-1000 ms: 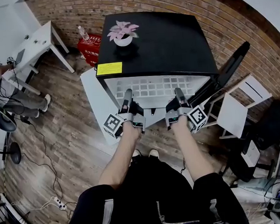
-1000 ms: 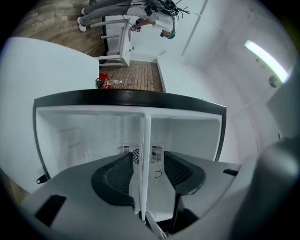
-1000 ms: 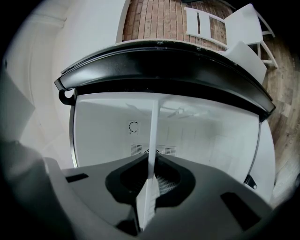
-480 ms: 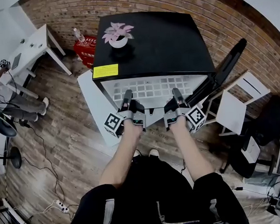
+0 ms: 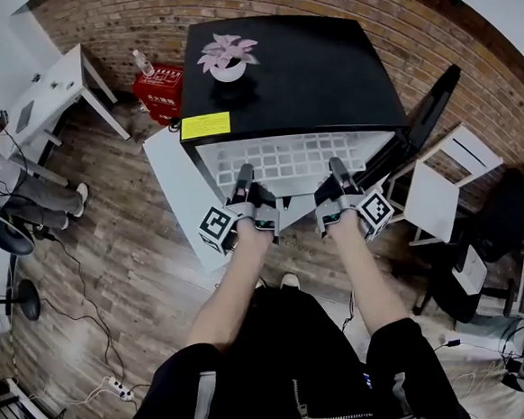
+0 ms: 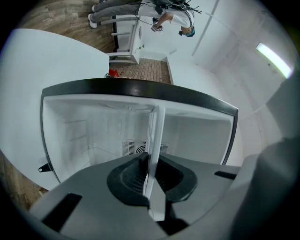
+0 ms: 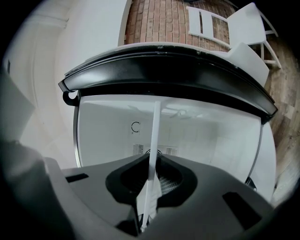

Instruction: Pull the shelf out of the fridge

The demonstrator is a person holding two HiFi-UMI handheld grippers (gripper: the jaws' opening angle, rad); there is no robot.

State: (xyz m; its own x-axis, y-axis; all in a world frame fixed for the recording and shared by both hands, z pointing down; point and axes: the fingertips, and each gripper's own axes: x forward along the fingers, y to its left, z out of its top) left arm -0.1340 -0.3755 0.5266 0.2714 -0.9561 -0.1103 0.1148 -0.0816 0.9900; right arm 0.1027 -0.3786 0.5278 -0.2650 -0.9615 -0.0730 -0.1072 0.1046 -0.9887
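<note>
A black mini fridge [image 5: 305,65] stands open toward me, and its white wire shelf [image 5: 294,159] sticks out of the front. My left gripper [image 5: 244,175] has just been closing and is now shut on the shelf's front edge at the left. In the left gripper view the shelf [image 6: 155,136] runs edge-on between the pads of my left gripper [image 6: 152,180]. My right gripper [image 5: 338,167] is shut on the same edge at the right. The right gripper view shows the thin shelf [image 7: 153,136] pinched in my right gripper [image 7: 150,183], with the white fridge interior behind.
A potted plant [image 5: 229,60] sits on the fridge top. The black fridge door [image 5: 430,109] hangs open at the right, beside a white chair [image 5: 441,190]. A white panel [image 5: 175,188] lies at the left. Farther left are a red crate [image 5: 157,84], a white desk [image 5: 49,81] and a seated person.
Both grippers stay at the shelf's front edge. The head view has shifted slightly; the shelf looks about as far out as before.
</note>
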